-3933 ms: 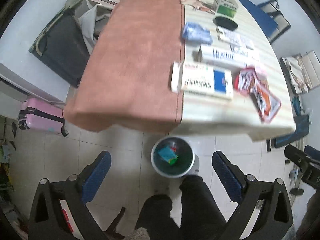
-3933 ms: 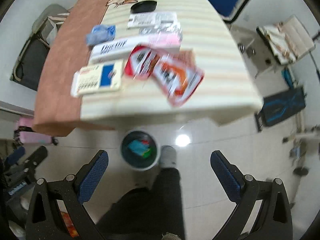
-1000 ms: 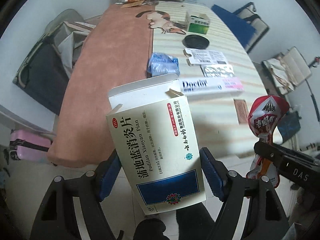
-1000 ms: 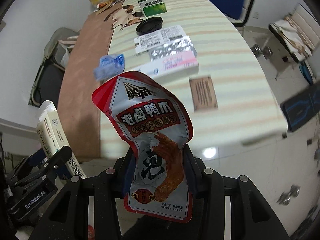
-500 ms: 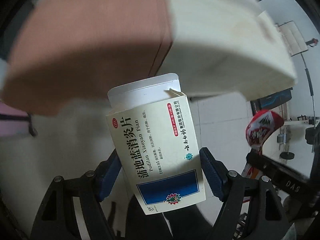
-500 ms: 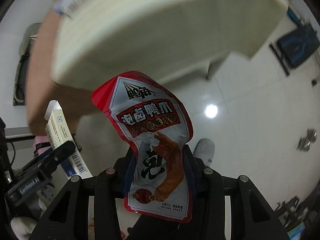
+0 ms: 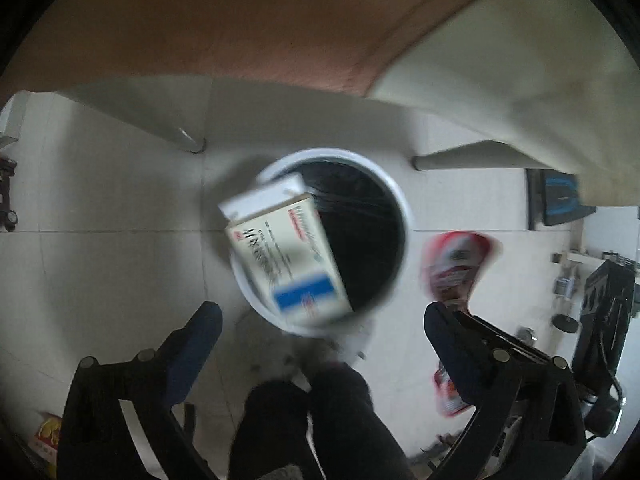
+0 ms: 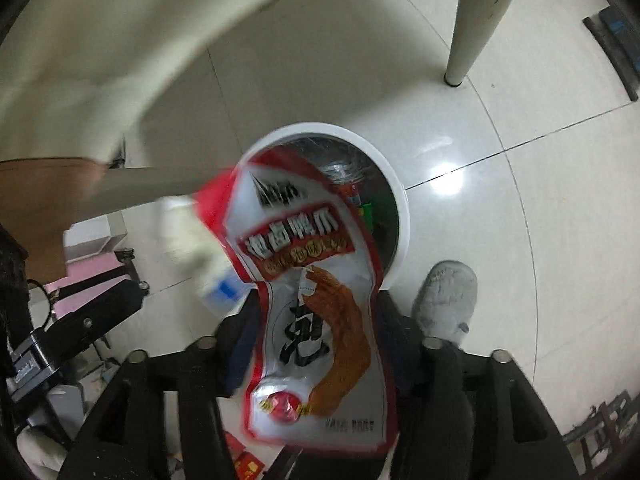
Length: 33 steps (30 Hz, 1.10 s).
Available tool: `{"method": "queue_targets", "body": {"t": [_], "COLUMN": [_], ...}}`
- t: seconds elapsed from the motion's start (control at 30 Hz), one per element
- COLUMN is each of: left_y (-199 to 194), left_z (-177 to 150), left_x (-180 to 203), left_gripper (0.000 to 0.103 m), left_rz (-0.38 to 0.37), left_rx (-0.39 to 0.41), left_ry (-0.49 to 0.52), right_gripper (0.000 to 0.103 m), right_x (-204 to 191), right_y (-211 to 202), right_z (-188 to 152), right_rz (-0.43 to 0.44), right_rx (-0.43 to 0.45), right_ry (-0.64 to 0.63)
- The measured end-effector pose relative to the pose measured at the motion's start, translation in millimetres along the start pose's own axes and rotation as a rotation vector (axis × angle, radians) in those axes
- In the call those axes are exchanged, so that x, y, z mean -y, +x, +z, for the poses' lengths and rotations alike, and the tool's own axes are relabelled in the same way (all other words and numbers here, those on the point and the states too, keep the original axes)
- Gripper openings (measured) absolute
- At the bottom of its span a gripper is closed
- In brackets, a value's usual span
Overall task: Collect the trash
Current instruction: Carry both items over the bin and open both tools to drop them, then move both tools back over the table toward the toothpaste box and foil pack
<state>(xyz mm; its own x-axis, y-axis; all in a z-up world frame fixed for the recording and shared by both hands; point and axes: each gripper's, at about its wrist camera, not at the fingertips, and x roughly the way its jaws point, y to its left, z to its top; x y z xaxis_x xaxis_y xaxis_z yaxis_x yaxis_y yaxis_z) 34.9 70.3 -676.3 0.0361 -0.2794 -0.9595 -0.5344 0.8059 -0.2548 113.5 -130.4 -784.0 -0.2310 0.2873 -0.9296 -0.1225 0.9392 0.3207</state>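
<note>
Left gripper [image 7: 322, 322] jaws spread wide, medicine box [image 7: 286, 254] loose over white trash bin [image 7: 404, 208] at 12 o'clock, right gripper [image 8: 318, 344] clamped on red snack pouch [image 8: 308, 304].

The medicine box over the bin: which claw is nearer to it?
Left. The left claw is open, just behind the medicine box, which is loose over the bin. The right claw, shut on the snack pouch, is off to its right.

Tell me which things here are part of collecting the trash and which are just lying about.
Part of the job:
medicine box, dropping from the open left gripper
snack pouch, clamped in the right gripper
trash bin

Lying about:
table leg
grey slipper
pink suitcase
</note>
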Motion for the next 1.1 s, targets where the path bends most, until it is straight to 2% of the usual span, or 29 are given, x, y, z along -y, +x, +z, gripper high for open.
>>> {"method": "queue_targets", "body": {"t": [0.07,0.17,0.23,0.4,0.7,0.93,1.1], "left_y": [9,15,17,7,-20,-44,-74], "left_z": [-1,-7,-11,-20,-40,-57,-70], "left_x": [-1,-1,-5,-5,-3,7,20], "left_gripper": [0.103,0.103,0.103,0.103,0.103,0.103,0.103], "left_rz": [0.059,0.150,0.174,0.218,0.294,0.290,0.269], "left_rx": [0.031,0.065,0.064,0.048,0.052,0.049,0.039], "left_ry": [0.008,0.016,0.018,0.015,0.048,0.049,0.049], "right_gripper": [0.090,0.096,0.103,0.103,0.103,0.103,0.103], "right_x": [5,0,-2,-1,-13,-29,-41], "right_y": [16,25,26,24,-3,-40,-83], "right_z": [4,12,9,4,-10,-27,-44], "right_rz": [-0.022,-0.104,-0.169,-0.271,-0.319,-0.325,-0.322], "right_rx": [-0.004,0.015,0.032,0.057,0.067,0.088,0.104], "right_ry": [-0.015,-0.051,-0.083,-0.127,-0.156,-0.173,-0.182]}}
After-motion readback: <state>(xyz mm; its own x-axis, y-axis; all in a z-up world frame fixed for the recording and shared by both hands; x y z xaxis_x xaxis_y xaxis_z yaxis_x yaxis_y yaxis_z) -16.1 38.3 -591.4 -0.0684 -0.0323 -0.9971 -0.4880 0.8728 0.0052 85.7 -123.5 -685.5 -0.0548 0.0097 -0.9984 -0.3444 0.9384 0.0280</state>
